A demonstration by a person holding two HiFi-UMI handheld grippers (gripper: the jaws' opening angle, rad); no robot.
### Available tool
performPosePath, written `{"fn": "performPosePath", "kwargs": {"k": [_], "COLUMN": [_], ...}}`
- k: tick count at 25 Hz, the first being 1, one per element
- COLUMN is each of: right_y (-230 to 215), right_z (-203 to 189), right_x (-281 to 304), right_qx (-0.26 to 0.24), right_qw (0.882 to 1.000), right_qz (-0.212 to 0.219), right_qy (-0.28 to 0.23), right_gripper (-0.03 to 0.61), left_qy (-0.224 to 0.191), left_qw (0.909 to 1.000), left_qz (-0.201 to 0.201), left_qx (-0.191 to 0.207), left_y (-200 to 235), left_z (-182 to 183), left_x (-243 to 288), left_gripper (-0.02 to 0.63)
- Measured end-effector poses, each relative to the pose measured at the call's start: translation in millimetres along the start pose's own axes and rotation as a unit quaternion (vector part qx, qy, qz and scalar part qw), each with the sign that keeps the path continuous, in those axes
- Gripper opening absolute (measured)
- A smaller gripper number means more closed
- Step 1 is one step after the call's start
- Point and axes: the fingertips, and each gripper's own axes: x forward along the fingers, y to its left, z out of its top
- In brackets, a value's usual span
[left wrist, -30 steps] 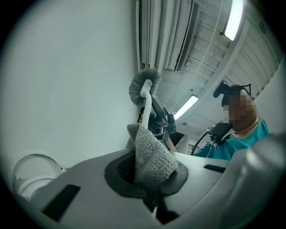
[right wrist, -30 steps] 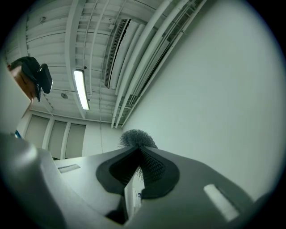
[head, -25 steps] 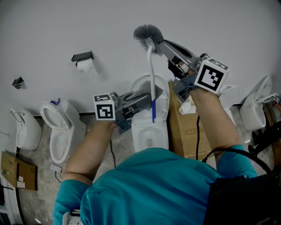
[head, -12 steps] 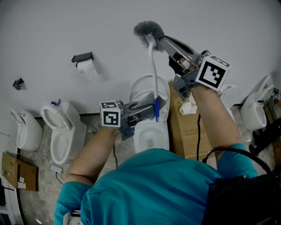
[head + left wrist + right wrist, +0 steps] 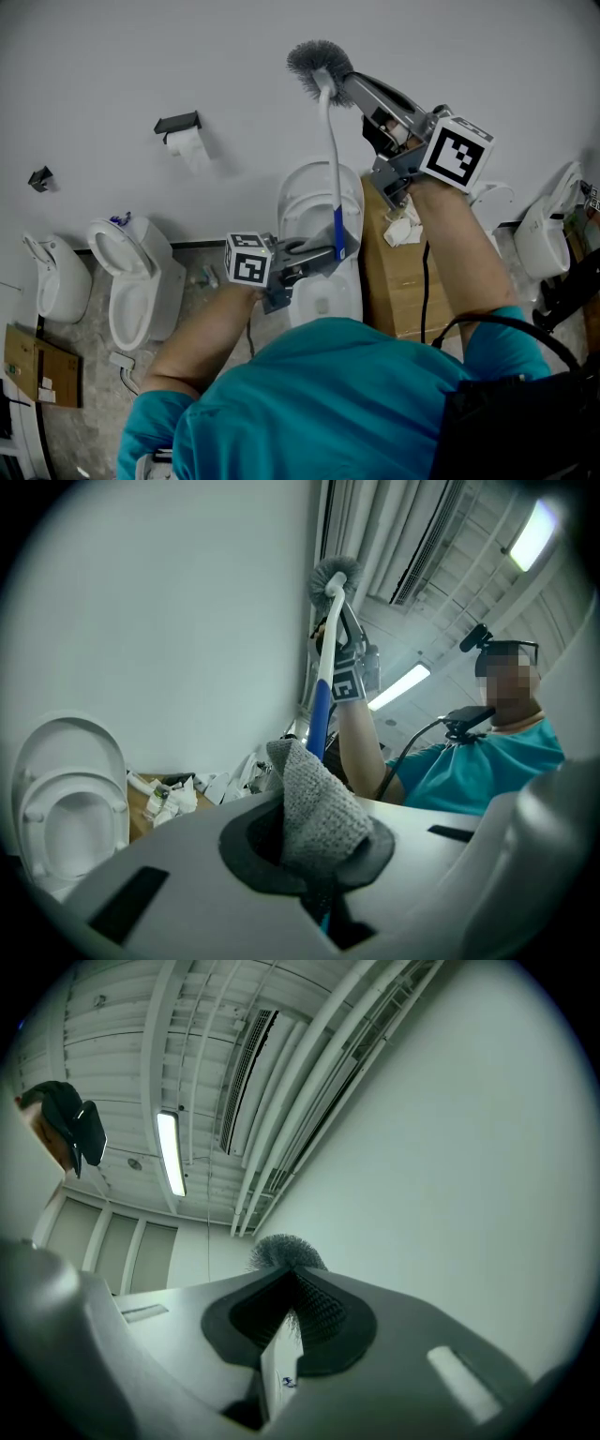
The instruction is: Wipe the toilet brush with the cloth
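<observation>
The pale wall (image 5: pixel 141 56) fills the upper half of the head view. Along its foot stand white toilets: one at the centre (image 5: pixel 323 295) with its lid up, one at the left (image 5: pixel 131 281), another at the far left edge (image 5: pixel 54 277), and one at the right edge (image 5: pixel 548 225). A cardboard box (image 5: pixel 398 286) sits just right of the centre toilet.

The toilet brush (image 5: pixel 331 150) stands nearly upright in the middle of the frame. Its grey bristle head is at the top and its white handle turns blue at the lower end, in front of the centre toilet.

My right gripper (image 5: pixel 352 86) reaches in from the upper right. Its jaws are pressed together on the white handle just below the bristles, which poke out past the tips in the right gripper view.

My left gripper (image 5: pixel 330 255) comes in from the lower left, at the blue end of the handle. Its jaws are pinched on the grey cloth (image 5: pixel 314 808), which bunches up between them, and the blue handle rises right behind the cloth.

A toilet roll (image 5: pixel 185 142) hangs under a black holder (image 5: pixel 175 121) at the upper left.
</observation>
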Motion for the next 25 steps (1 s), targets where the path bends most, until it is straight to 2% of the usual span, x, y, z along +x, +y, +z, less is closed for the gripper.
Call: {"fn": "performPosePath", "kwargs": {"k": [3, 6, 8, 10, 11, 12, 13, 15, 18, 20, 21, 23, 25], "right_y": [-15, -18, -18, -21, -23, -24, -25, -25, -21, -15, -11, -5, 0], "right_z": [10, 6, -5, -17, -23, -29, -35, -48, -60, -63, -63, -64, -64], "right_x": [2, -2, -5, -8, -8, -8, -8, -7, -3, 1, 3, 7, 9], "right_qx": [0.003, -0.009, -0.020, -0.035, -0.045, -0.056, -0.068, -0.086, -0.099, -0.102, -0.103, -0.102, -0.102], "right_qw": [1.000, 1.000, 0.999, 0.997, 0.996, 0.994, 0.992, 0.988, 0.985, 0.985, 0.985, 0.985, 0.986], "right_qz": [-0.009, -0.023, -0.037, -0.056, -0.066, -0.076, -0.085, -0.096, -0.100, -0.096, -0.093, -0.086, -0.078], "right_qy": [-0.003, 0.001, 0.014, 0.032, 0.042, 0.052, 0.063, 0.082, 0.100, 0.105, 0.106, 0.108, 0.109], "right_gripper": [0.014, 0.014, 0.014, 0.014, 0.014, 0.014, 0.014, 0.014, 0.014, 0.014, 0.014, 0.014, 0.014], "left_qy": [0.020, 0.004, -0.024, -0.051, -0.059, -0.062, -0.059, -0.039, 0.034, 0.089, 0.114, 0.152, 0.178], "left_qw": [0.9996, 0.9973, 0.9894, 0.9718, 0.9580, 0.9405, 0.9192, 0.8701, 0.7931, 0.7473, 0.7277, 0.6944, 0.6653], "left_qz": [0.017, 0.069, 0.123, 0.173, 0.195, 0.215, 0.232, 0.257, 0.281, 0.301, 0.312, 0.327, 0.337], "left_qx": [-0.001, 0.024, 0.073, 0.152, 0.201, 0.256, 0.312, 0.419, 0.539, 0.586, 0.600, 0.623, 0.642], "left_y": [11, 26, 32, 21, 7, -11, -31, -64, -84, -79, -75, -65, -58], "left_z": [-6, 2, 34, 87, 118, 147, 172, 207, 220, 216, 214, 209, 206], "left_x": [3, -20, -46, -68, -75, -78, -77, -67, -39, -25, -21, -16, -13], "left_gripper": [0.012, 0.012, 0.012, 0.012, 0.012, 0.012, 0.012, 0.012, 0.012, 0.012, 0.012, 0.012, 0.012]}}
